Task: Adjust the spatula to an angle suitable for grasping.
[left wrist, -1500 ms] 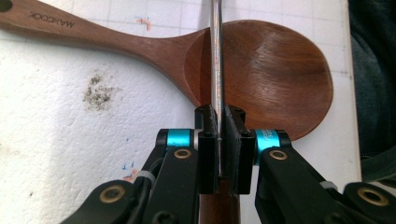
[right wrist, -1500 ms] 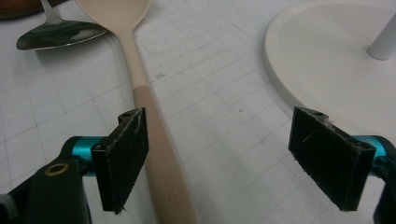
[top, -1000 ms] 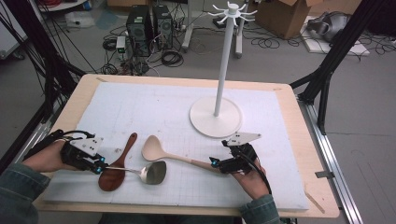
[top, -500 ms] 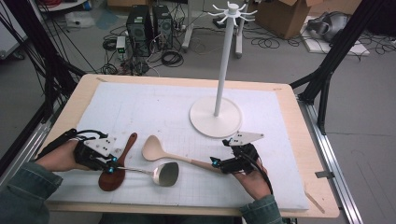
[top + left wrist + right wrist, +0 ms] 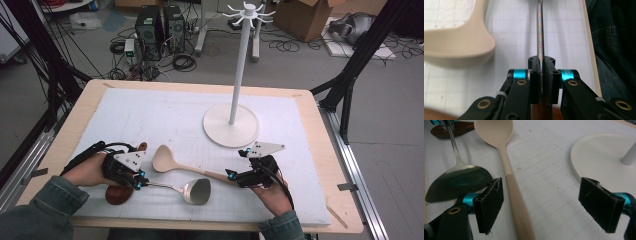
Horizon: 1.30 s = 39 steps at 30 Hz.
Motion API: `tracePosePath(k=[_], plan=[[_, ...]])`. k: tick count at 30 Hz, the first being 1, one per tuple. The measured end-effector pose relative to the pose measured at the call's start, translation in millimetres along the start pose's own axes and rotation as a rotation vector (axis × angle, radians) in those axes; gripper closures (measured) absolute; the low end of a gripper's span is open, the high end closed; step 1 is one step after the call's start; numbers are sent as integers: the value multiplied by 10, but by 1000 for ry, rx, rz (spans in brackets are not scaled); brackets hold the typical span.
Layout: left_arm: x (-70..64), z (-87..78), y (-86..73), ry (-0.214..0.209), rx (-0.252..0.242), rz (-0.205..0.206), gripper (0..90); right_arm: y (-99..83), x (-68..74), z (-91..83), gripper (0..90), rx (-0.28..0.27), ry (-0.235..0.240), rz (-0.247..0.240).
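My left gripper is shut on the thin handle of a metal spoon, whose bowl points right near the front edge. In the left gripper view the jaws clamp that shiny handle above a brown wooden spoon. A beige spoon lies across the mat's middle. My right gripper stands open over its handle end. In the right gripper view the beige handle runs between the pads, close to the left one and untouched. The metal bowl lies left of it.
A white stand with a round base, a tall pole and hooks on top rises at the mat's back right; its base is close beyond my right gripper. The brown spoon lies under my left hand. The white mat covers a wooden table.
My left gripper has carried the metal spoon to the right, over the brown spoon and nearer the beige one. The right gripper has stayed in place, open.
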<state>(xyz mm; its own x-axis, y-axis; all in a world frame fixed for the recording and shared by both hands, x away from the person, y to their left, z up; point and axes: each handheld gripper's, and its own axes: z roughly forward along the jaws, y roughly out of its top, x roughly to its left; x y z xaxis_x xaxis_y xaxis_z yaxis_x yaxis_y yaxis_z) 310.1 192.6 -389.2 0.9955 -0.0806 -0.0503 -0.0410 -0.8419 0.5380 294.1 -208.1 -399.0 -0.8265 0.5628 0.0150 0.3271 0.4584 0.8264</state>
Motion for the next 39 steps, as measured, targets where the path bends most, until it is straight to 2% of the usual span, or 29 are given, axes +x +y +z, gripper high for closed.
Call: tracePosePath(k=[12,19,23,29,31,39], plan=[[33,291,218,10,18,5,842,25,11,8,195,6,7,-24],[65,381,238,9,-4,-3,841,43,36,29,195,13,18,-28],[91,425,224,7,12,-12,835,57,64,71,195,20,28,-36],[107,432,208,1,6,-27,820,95,128,159,195,36,61,-53],[104,423,187,-6,-15,-44,797,109,149,195,195,43,75,-55],[67,338,135,5,-60,-55,721,173,218,313,196,48,127,-60]])
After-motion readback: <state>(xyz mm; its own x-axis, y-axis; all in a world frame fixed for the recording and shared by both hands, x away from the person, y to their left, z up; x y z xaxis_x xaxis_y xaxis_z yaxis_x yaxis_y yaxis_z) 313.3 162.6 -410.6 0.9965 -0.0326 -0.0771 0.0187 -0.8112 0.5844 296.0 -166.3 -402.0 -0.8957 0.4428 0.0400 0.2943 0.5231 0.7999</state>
